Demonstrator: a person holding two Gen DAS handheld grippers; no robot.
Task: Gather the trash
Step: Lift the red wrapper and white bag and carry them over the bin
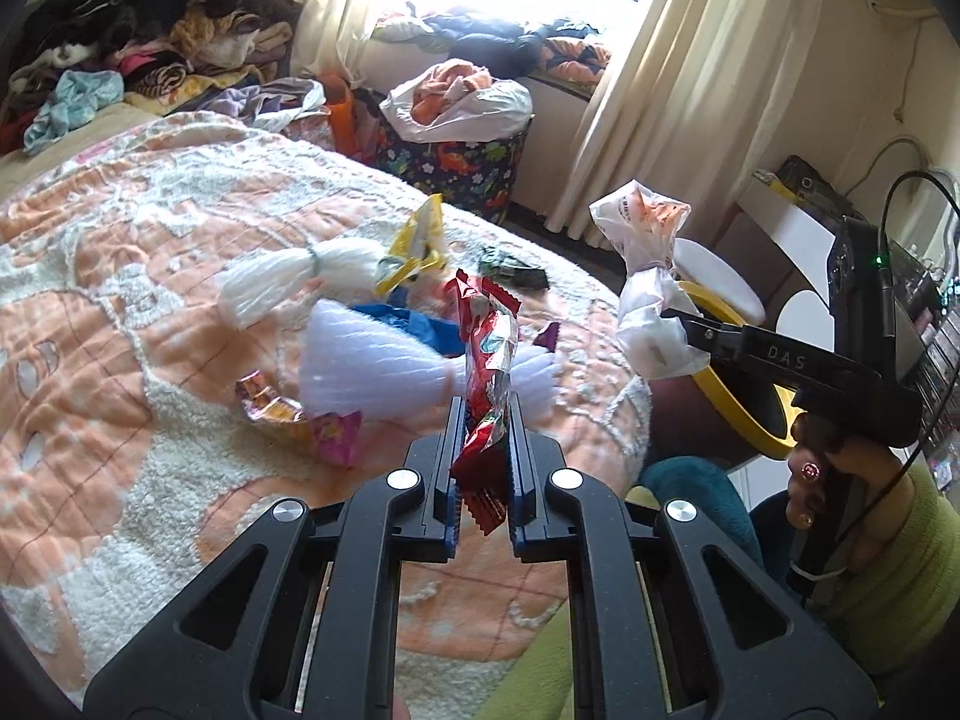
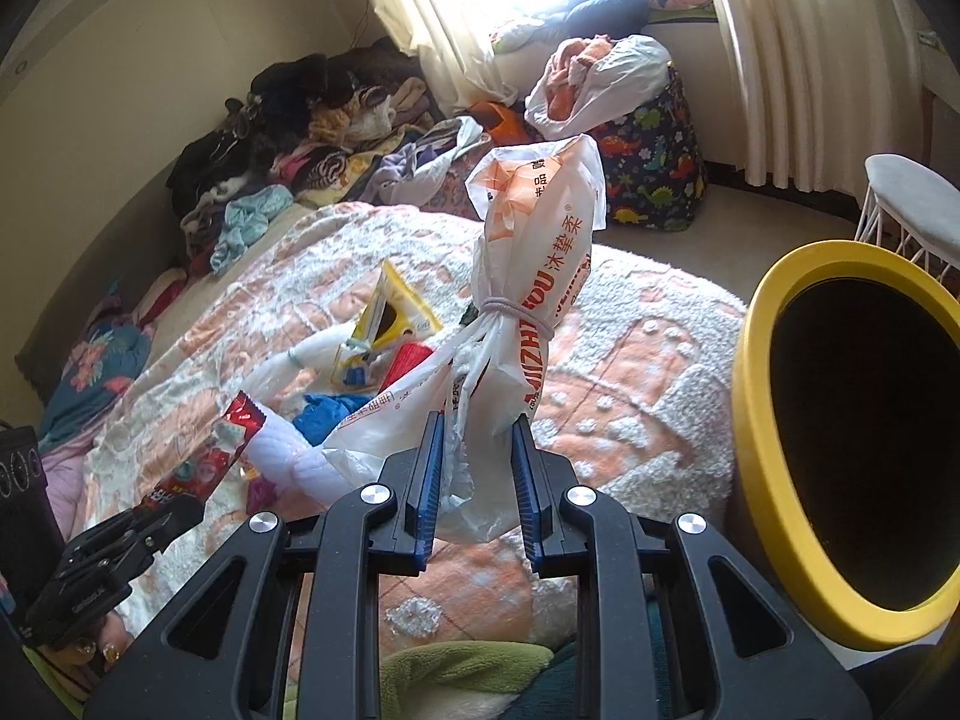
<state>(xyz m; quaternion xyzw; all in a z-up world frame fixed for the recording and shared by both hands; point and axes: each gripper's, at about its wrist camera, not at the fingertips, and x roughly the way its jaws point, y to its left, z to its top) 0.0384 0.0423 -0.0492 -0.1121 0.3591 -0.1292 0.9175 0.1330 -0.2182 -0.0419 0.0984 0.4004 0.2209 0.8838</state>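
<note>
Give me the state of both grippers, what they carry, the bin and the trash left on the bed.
Left gripper: shut on red wrapper, lifted off the bed.
Right gripper: shut on white bag, held upright.
White bag: tied at the neck with a band.
Bin: open, mouth tilted toward the camera.
Yellow packet: lying on the bed, torn open.
Pink wrapper: lying on the bed.

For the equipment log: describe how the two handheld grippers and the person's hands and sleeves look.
Both grippers are black, with blue ribbed pads and round silver pivot bolts. The left gripper and right gripper match. The right one has a pistol-style handle, white "DAS" lettering, a black cable and a green indicator light. The right hand has decorated nails and a yellow-green sleeve.
</note>
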